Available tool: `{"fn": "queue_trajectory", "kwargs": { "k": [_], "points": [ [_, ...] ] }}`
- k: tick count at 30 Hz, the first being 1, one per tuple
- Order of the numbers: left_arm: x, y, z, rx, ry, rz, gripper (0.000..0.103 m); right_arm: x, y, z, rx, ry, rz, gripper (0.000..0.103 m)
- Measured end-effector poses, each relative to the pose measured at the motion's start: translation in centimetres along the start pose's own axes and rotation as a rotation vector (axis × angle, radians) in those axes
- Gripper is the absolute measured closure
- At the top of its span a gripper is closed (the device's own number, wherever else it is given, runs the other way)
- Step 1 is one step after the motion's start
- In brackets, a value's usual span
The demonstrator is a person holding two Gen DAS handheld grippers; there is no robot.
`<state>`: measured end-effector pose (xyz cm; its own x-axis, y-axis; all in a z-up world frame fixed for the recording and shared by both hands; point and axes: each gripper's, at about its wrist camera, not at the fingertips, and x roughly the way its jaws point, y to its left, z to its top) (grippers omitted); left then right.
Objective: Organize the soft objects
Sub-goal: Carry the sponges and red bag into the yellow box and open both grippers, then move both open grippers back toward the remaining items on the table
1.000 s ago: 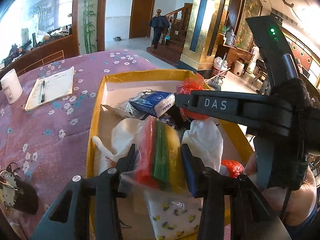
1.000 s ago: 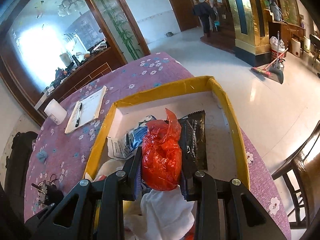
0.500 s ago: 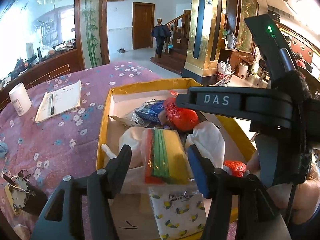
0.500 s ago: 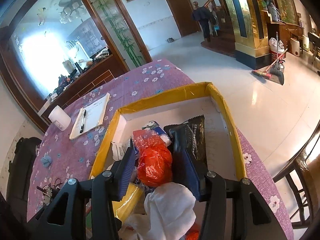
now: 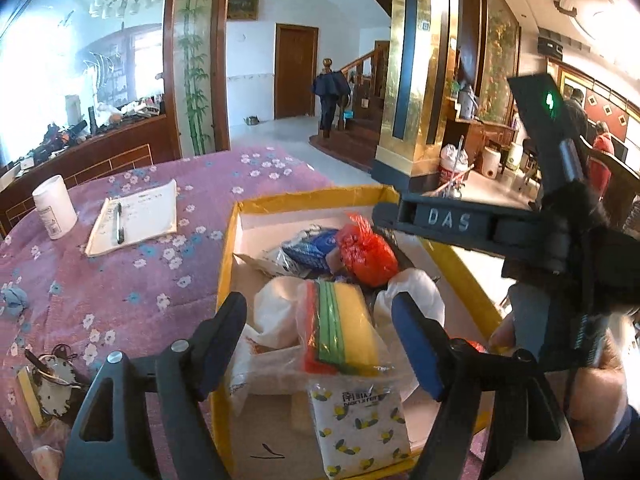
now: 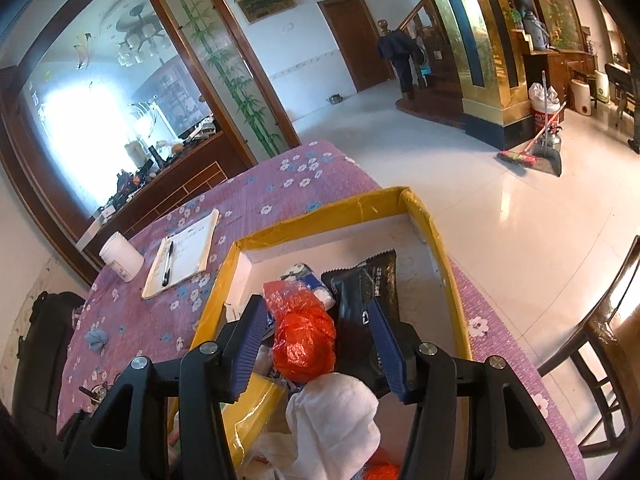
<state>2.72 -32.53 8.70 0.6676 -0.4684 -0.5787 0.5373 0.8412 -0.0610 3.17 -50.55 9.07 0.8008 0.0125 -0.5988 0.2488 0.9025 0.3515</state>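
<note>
A yellow-rimmed box [image 5: 228,264] on the purple flowered cloth holds the soft things. My left gripper [image 5: 316,316] is opening; a bagged pack of red, green and yellow sponges [image 5: 340,328] lies in the box between its blue pads [image 5: 412,340], untouched. My right gripper [image 6: 318,332] is opening too, and a crumpled red plastic bag [image 6: 304,340] rests loose between its pads beside a black packet [image 6: 368,284]. A white cloth [image 6: 336,412] lies just below the red bag. A blue tissue pack [image 5: 312,246] and a lemon-print tissue pack [image 5: 360,420] are also in the box.
Left of the box lie a notepad with a pen [image 5: 136,216], a white jar [image 5: 54,206], a blue cloth ball [image 5: 14,300] and a bunch of keys [image 5: 48,376]. A wooden chair [image 6: 600,340] stands to the right of the table. A person stands on the far stairs.
Both grippers have opened. The left let go of the sponge pack and the right let go of the red bag; both things now lie in the box.
</note>
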Motion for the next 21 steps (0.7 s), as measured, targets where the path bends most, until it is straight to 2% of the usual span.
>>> {"fn": "queue_trajectory", "kwargs": {
  "k": [6, 10, 15, 21],
  "points": [
    [-2.4, -0.2, 1.1, -0.013, -0.016, -0.005, 0.027, 0.2, -0.4, 0.2, 0.014, -0.006, -0.016, 0.044],
    [-5.7, 0.2, 0.9, -0.005, -0.053, 0.02, 0.02, -1.2, -0.3, -0.2, 0.037, -0.004, -0.002, 0.044],
    [-9.2, 2.0, 0.0, -0.009, -0.076, 0.061, 0.019, -4.2, 2.1, -2.3, 0.003, -0.037, 0.025, 0.032],
    [-12.7, 4.6, -2.3, -0.015, -0.12, 0.141, 0.015, -5.9, 6.9, -5.9, -0.081, -0.021, 0.074, 0.031]
  ]
}}
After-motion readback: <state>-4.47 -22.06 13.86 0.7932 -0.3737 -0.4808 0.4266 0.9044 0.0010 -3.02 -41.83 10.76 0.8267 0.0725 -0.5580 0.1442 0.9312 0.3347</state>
